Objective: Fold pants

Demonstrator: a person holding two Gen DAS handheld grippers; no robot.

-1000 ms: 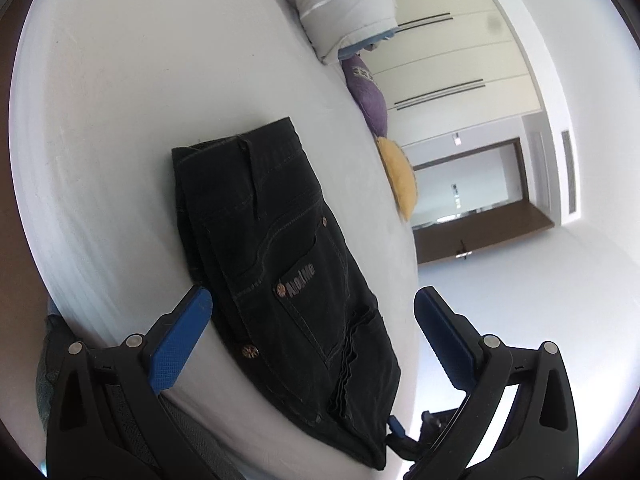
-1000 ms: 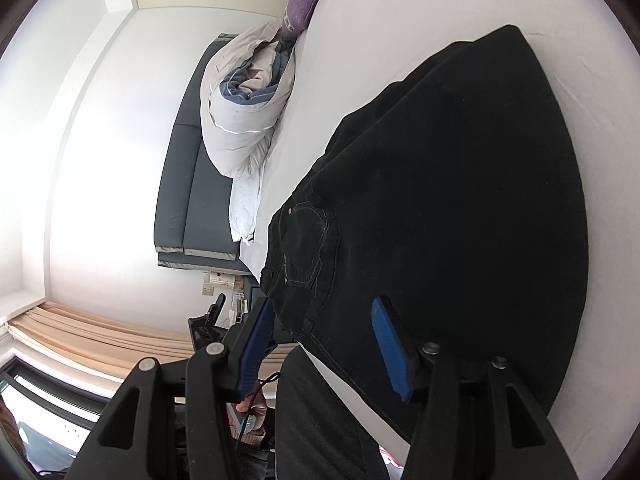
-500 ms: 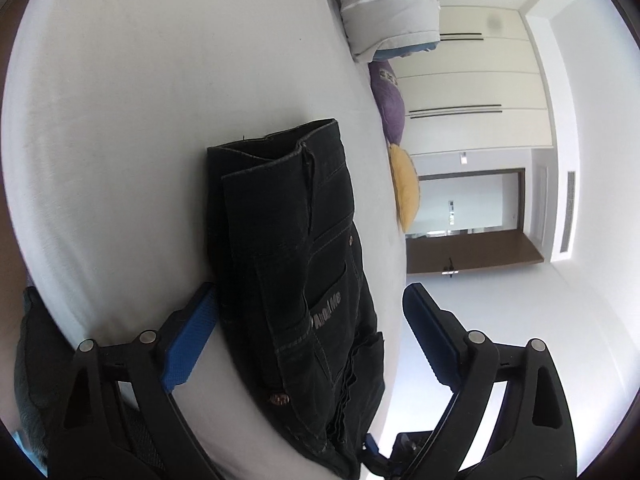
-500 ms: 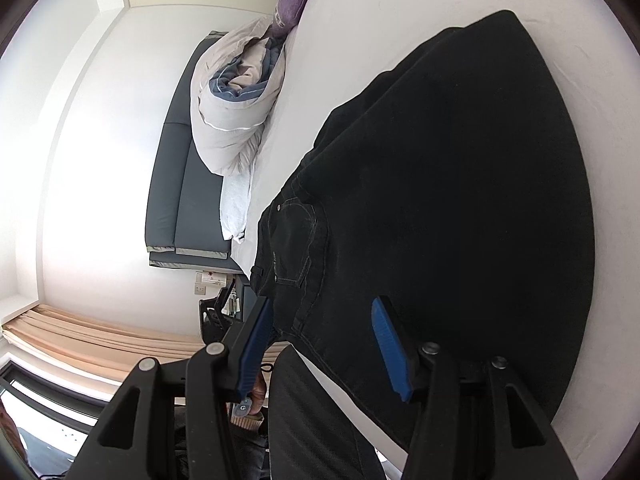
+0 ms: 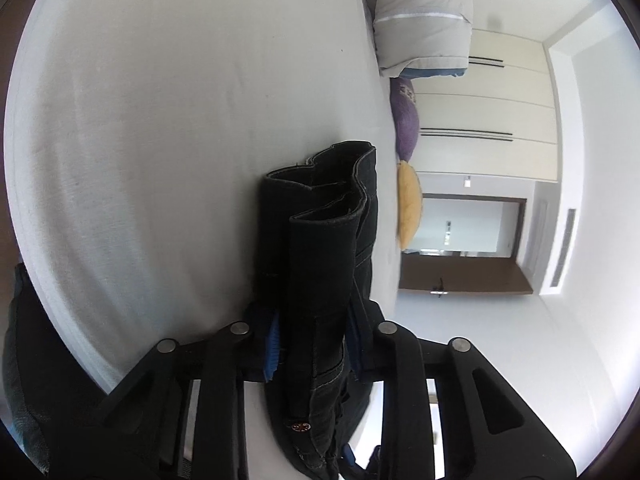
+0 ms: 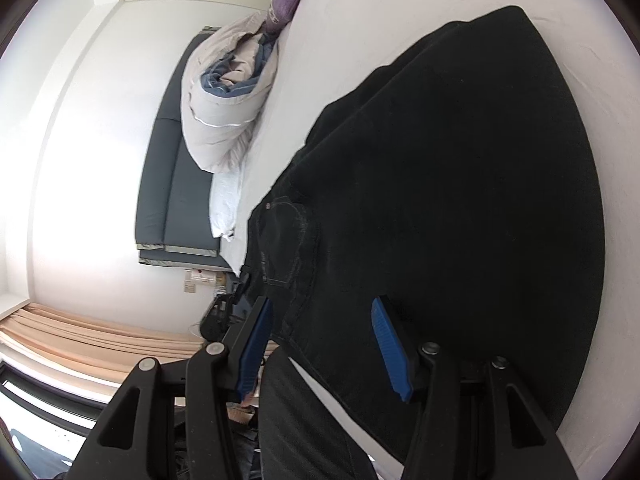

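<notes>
A white sheet covers the bed. Against the bed's far end lies a rolled grey duvet with a blue lining, and beside the duvet sit a purple cushion and a yellow cushion. Past the cushions stand pale wardrobe doors and a dark wooden door. Behind the duvet rises a dark grey padded headboard on a bright white wall, near beige curtains.

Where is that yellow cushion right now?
In the left wrist view the yellow cushion sits at the far edge of the white bed, right of the black pants, just below the purple cushion as pictured.
</notes>
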